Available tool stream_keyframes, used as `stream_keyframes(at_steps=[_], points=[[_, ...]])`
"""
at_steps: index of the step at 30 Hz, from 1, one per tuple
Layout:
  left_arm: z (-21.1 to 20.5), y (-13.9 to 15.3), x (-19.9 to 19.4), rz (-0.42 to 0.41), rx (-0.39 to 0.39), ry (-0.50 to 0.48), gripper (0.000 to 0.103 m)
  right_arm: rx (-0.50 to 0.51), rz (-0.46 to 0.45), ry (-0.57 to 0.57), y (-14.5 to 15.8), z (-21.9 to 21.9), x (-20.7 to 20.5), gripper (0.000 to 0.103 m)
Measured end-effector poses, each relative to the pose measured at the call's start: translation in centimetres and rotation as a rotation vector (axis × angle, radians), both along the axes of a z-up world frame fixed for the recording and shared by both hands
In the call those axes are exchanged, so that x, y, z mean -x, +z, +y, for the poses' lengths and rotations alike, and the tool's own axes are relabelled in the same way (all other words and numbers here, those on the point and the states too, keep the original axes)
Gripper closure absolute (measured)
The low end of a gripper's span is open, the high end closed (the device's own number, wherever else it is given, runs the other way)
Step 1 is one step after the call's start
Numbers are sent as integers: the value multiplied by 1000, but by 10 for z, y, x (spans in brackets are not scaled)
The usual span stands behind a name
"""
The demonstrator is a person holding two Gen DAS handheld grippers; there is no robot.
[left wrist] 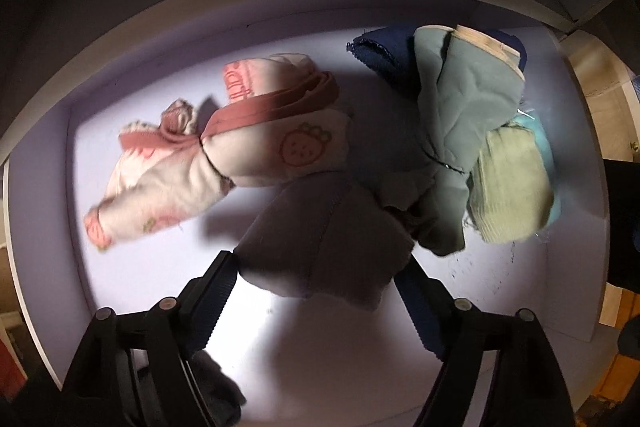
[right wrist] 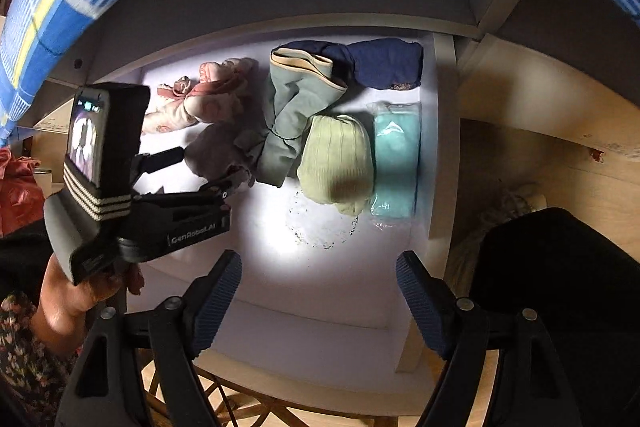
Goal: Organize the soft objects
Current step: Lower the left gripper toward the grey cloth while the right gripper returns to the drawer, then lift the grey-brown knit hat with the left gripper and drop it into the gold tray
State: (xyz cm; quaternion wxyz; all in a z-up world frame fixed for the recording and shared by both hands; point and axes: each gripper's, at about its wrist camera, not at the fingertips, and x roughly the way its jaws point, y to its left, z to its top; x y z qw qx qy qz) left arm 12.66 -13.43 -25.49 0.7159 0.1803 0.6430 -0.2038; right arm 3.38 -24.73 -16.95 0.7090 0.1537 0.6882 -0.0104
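I am looking down into a white open drawer [right wrist: 444, 131] holding six soft things in a rough row. From its left edge: one cream fleece garment printed with pink strawberries [left wrist: 224, 155], one crumpled mauve-grey cloth [left wrist: 328, 239], one sage-green padded garment with a tan band [right wrist: 288, 115], one navy blue folded cloth [right wrist: 384, 65] towards the back right corner, one pale green ribbed knit piece [right wrist: 336, 159], and one mint-green item in clear wrap [right wrist: 396, 159] along the right edge.

I am pointing my left gripper [left wrist: 320, 279] straight down with its jaws spread wide around the mauve-grey cloth, the pads not pressing on it. My left hand [right wrist: 80, 291] is clasping its handle. I am hanging my right gripper [right wrist: 320, 287] above the drawer's front edge, jaws apart and empty.
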Motion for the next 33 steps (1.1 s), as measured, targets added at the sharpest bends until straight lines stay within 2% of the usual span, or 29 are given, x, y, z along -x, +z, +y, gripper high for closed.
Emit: stream_keyframes(at_steps=[4,7,11,19,25,33], points=[[-10,-12,-8,37,-22,12,17,-2,7,-3,-3,0,1,23],[-10,-13,-10,42,3,42,20,-3,12,-14,-5,-3,1,23],[-4,-1,-2,-3,4,-3,32,-14,6,-30,-5,-5,0,23],[24,28,12,-27,24,-31,34,-24,2,-26,-4,-2,-2,23],[52,64,25,-50,69,-42,34,-15,4,-16,-5,1,-2,23],[60,156,49,-141,167,-70,34,3,22,16,-11,8,-4,23]])
